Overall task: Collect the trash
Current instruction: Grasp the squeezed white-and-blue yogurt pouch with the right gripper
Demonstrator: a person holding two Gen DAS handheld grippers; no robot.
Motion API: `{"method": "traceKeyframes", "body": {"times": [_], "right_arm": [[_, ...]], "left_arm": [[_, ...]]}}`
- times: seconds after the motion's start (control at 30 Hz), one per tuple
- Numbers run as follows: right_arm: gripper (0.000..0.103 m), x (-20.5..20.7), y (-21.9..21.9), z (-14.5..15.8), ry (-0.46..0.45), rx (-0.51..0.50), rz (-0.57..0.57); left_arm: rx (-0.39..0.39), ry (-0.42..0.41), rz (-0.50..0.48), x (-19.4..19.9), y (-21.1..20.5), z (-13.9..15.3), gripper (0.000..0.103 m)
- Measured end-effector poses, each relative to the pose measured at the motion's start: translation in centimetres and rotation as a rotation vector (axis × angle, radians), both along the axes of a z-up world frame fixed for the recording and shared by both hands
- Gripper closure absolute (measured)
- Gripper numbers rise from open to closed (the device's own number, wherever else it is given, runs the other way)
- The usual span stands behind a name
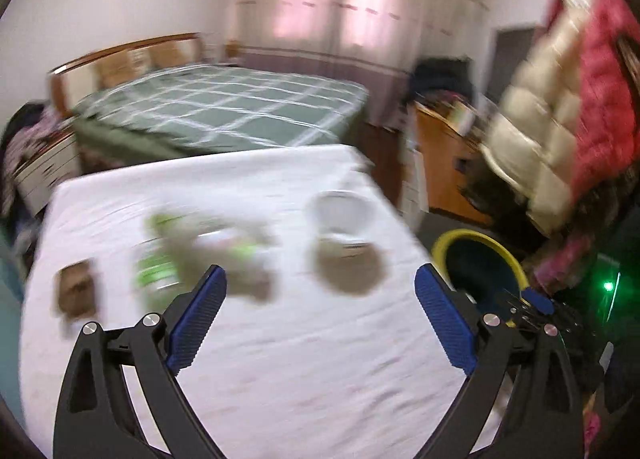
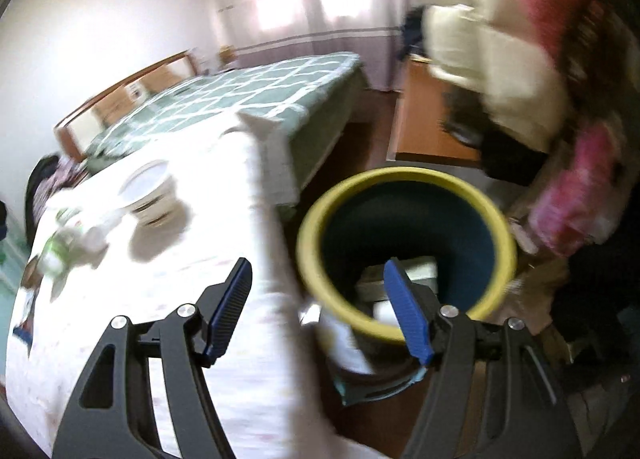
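A table under a white cloth [image 1: 300, 359] carries blurred trash: a white paper bowl [image 1: 340, 215], a crumpled green-and-white wrapper or bottle [image 1: 160, 259] and a small brown item [image 1: 76, 291]. My left gripper [image 1: 320, 273] hovers over the cloth in front of them, open, with nothing between its fingers. Right of the table, on the floor, stands a bin with a yellow rim [image 1: 460, 237]. In the right wrist view the bin [image 2: 400, 175] is close below, with pale trash [image 2: 400, 279] inside. My right gripper [image 2: 318, 265] is open and empty, over the gap between the table edge [image 2: 200, 299] and the bin.
A bed with a green checked cover [image 1: 224, 111] lies beyond the table. A wooden cabinet [image 1: 436, 163] stands to the right. Cream and pink quilted coats [image 1: 560, 99] hang close above the bin. The bowl [image 2: 152, 191] also shows in the right wrist view.
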State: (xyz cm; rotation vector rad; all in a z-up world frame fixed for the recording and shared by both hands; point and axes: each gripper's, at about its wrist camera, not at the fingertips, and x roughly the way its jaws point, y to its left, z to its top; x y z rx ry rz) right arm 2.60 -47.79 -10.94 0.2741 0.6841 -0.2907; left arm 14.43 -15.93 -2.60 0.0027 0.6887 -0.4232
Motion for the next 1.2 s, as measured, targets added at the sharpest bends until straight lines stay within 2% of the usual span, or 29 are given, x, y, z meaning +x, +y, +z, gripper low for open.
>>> {"method": "traceKeyframes", "body": {"times": [0.13,0.27,0.4,0.6,0.83,1.07,1.1,1.17,1.2], "right_arm": [[0.038,2.2,5.1,0.6,-0.002,-0.02,0.121],[0.038,4.6,11.5,1.2,-0.003,-0.023,0.266],[0.038,6.7,18.9,1.4,0.001,-0.013,0.426],[0.038,8.7,29.9,0.8,0.031,-0.018,0.661],[0.038,10.1,36.9,0.5,0.078,-0.002,0.796],[0.038,12.0,39.4,-1.5,0.169,-0.039,0.82],[0.04,12.1,39.6,-1.8,0.18,-0.046,0.823],[0.056,12.3,40.1,-2.3,0.197,-0.056,0.83],[0.059,12.4,40.1,-2.5,0.204,-0.054,0.834]], "left_arm": [[-0.017,-0.023,0.184,-1.0,9.1,0.3,0.009],[-0.018,-0.048,0.324,-2.2,16.3,0.6,0.009],[0.0,-0.079,0.408,-3.4,20.7,0.8,0.009],[-0.005,-0.082,0.487,-4.4,25.6,0.4,0.009],[-0.018,-0.065,0.504,-4.8,27.4,-0.3,0.009],[-0.022,-0.057,0.498,-4.4,26.8,-0.8,0.009],[-0.022,-0.054,0.498,-4.4,26.9,-0.8,0.009],[-0.026,-0.045,0.498,-4.4,26.9,-0.9,0.009],[-0.029,-0.042,0.498,-4.3,27.0,-1.1,0.009]]}}
